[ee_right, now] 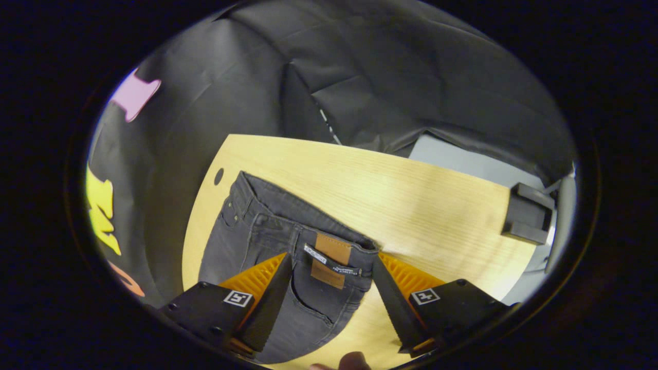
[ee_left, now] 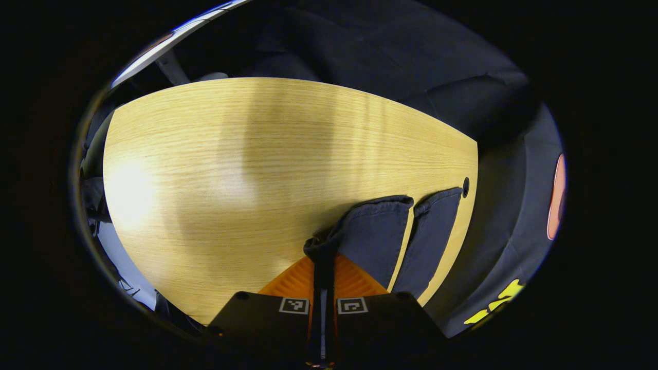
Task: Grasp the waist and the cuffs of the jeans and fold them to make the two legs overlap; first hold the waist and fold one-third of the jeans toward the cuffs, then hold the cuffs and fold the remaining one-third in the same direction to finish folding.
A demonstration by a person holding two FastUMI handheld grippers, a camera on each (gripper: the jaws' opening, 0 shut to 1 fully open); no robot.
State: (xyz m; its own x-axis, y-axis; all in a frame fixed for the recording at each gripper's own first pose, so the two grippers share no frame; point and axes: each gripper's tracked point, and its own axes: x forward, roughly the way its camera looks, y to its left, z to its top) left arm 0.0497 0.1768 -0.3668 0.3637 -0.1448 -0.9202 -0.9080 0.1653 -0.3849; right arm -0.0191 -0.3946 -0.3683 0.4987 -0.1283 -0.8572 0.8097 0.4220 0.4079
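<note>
- The left gripper (ee_left: 323, 259) is seen closed, a bunched fold of dark denim at one cuff (ee_left: 329, 241) pinched between its fingers.
- The right gripper (ee_right: 331, 280) is spread wide, its fingers straddling the waist (ee_right: 303, 218) without pressing it.
- The jeans (ee_right: 257, 241) are laid flat on the wooden table (ee_left: 231, 154), close to its edge, the two legs (ee_left: 406, 236) side by side, not yet overlapped.
- The denim is judged soft, fairly heavy and not slippery; the thick waistband and hemmed cuffs are the firmest places to be gripped.
- The middle of the jeans is cut off in both views; how much cloth is pinched cannot be made out.
</note>
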